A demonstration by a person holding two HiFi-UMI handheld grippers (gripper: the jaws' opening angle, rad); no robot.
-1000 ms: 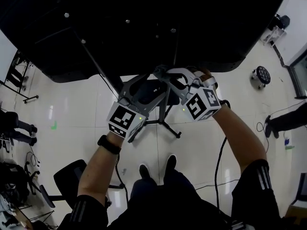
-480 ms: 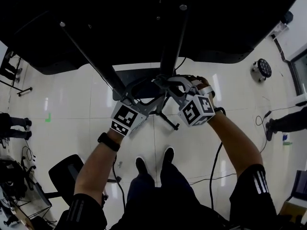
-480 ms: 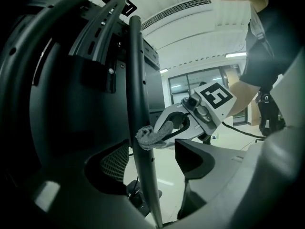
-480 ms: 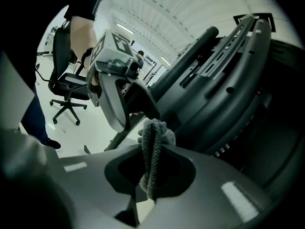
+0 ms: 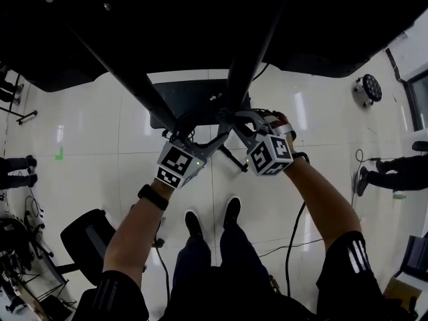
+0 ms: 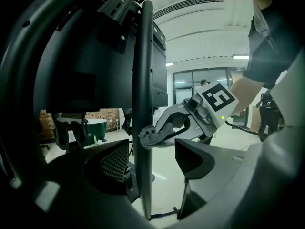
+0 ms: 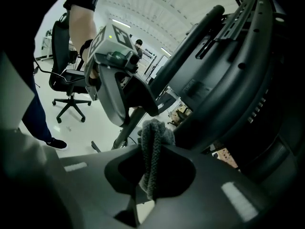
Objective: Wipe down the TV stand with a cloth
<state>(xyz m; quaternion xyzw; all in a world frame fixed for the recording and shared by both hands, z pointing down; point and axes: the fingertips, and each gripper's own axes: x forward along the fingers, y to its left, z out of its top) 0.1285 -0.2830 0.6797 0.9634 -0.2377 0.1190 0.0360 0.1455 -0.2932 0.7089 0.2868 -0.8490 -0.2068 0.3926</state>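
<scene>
Cloth of grey knitted fabric [image 7: 152, 142] is pinched between the closed jaws of the right gripper [image 7: 151, 168]. A bunched tuft pokes out past its tips and presses against the black metal upright post of the TV stand [image 6: 143, 80]. The left gripper [image 6: 153, 162] has its jaws apart and straddles that same post, which runs nearer its left jaw, leaving a gap on the other side. The cloth touches the post just beyond the left gripper's tips. Both grippers sit close together.
</scene>
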